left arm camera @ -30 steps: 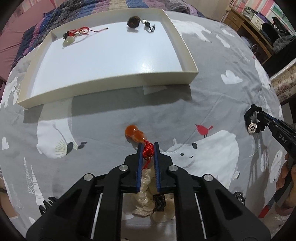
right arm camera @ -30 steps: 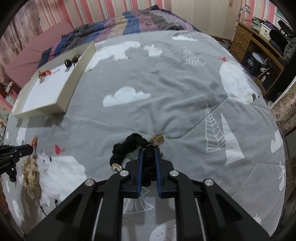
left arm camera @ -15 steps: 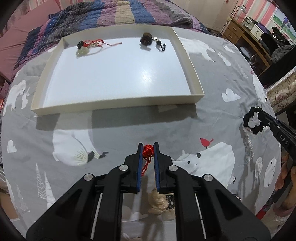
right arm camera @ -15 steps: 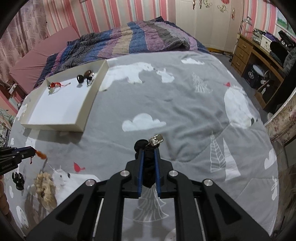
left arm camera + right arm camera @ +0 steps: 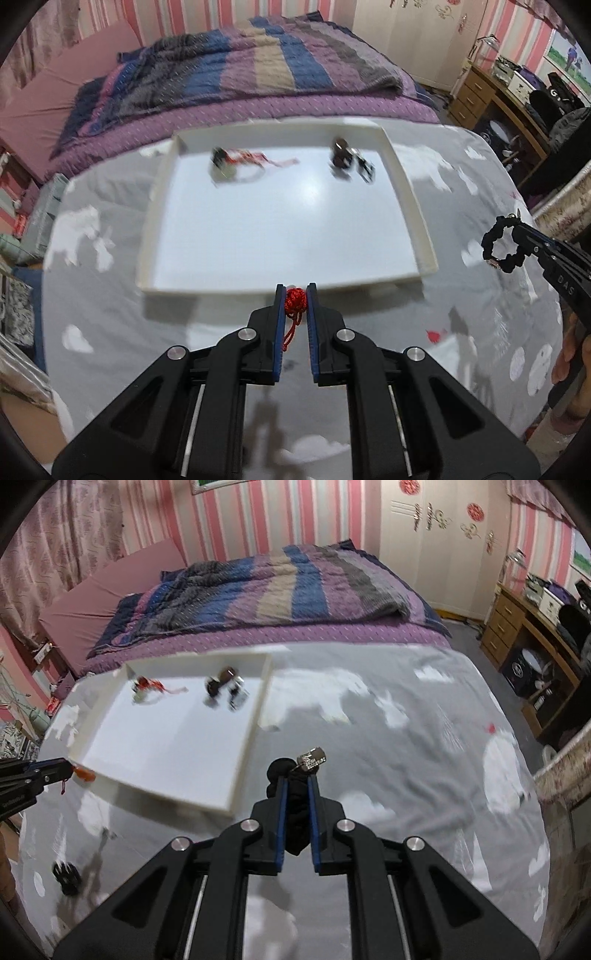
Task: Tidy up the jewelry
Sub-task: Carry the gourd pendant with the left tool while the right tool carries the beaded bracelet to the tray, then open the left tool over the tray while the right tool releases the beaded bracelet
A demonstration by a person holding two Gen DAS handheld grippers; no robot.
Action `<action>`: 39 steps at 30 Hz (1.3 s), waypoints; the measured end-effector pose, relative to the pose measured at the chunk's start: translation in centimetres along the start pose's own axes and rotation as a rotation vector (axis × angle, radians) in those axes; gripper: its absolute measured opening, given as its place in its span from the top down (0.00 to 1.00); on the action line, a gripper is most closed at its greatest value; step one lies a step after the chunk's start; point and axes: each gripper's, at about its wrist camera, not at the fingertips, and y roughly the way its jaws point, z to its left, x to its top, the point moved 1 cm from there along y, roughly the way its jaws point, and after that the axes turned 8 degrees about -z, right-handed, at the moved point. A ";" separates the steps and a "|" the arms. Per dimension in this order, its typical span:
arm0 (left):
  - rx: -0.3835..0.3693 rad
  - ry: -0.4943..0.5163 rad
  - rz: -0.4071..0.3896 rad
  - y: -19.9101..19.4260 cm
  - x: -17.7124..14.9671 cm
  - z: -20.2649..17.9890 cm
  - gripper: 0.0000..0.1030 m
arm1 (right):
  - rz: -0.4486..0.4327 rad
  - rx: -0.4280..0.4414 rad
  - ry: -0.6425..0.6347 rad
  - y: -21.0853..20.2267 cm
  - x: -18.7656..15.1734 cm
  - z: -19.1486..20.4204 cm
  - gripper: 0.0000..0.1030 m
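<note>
My left gripper [image 5: 295, 295] is shut on the red knotted cord of an orange pendant [image 5: 295, 300], held just before the near rim of the white tray [image 5: 410, 192]. From the right wrist view the orange bead [image 5: 84, 773] hangs at the left gripper [image 5: 68, 770] over the tray's near corner. My right gripper [image 5: 295, 779] is shut on a black beaded bracelet [image 5: 291, 812] with a silver charm [image 5: 313, 758], held above the bed right of the tray [image 5: 255, 716]. The bracelet [image 5: 504, 247] also shows in the left wrist view.
The tray holds a red-corded pendant [image 5: 236, 162] and a dark bead piece with a clasp [image 5: 347, 158] at its far side. A small black item [image 5: 66, 877] lies on the grey bear-print bedspread [image 5: 406, 775]. A striped blanket [image 5: 240, 74] lies beyond; a desk [image 5: 532, 627] stands right.
Both grippers have lifted their jewelry off the bedspread and moved toward the tray. The left gripper now sits at the tray's near rim, and the cream tassel item is out of view.
</note>
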 end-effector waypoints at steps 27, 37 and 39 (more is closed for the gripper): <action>0.066 -0.015 0.000 13.3 6.1 9.0 0.91 | 0.122 -0.031 -0.100 17.9 3.8 9.8 0.90; 0.052 -0.046 0.043 15.8 6.0 9.1 0.88 | 0.133 -0.045 -0.103 19.3 4.0 9.9 0.89; 0.052 -0.052 0.046 15.8 5.9 9.2 0.87 | 0.135 -0.043 -0.098 19.6 4.2 9.8 0.88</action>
